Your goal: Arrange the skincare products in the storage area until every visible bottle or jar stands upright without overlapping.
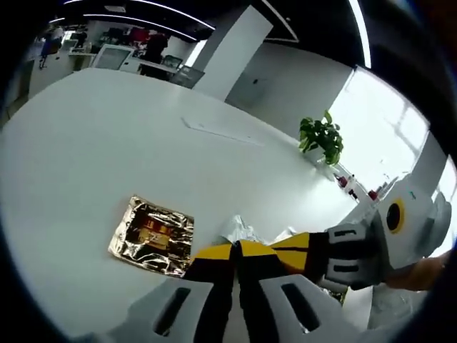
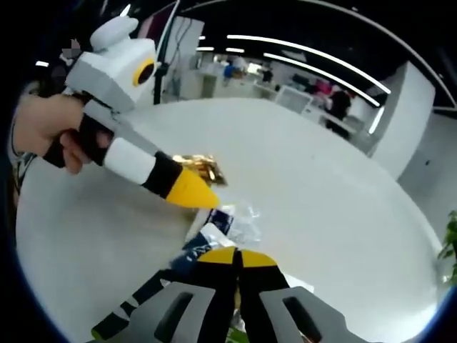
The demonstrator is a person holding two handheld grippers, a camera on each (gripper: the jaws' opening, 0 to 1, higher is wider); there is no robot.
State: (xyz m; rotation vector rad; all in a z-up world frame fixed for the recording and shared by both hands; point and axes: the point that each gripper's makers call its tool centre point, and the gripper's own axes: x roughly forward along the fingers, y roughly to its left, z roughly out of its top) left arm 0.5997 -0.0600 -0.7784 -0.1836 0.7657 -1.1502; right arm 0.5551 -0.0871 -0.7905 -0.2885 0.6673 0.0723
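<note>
On the white table [image 1: 107, 157] lies a gold foil packet [image 1: 152, 234], flat, w/ a crinkled clear wrapper [image 1: 239, 230] just beside it. Left gripper [image 1: 236, 259]: yellow tips pressed together, nothing seen between them. Right gripper [image 2: 235, 259]: tips also closed, right over a dark blue-and-white packet [image 2: 208, 239] and clear wrapper; can't tell if it's pinching them. A hand [image 2: 44, 128] holds the left gripper. Potted plant [image 1: 321, 139] at far edge.
</note>
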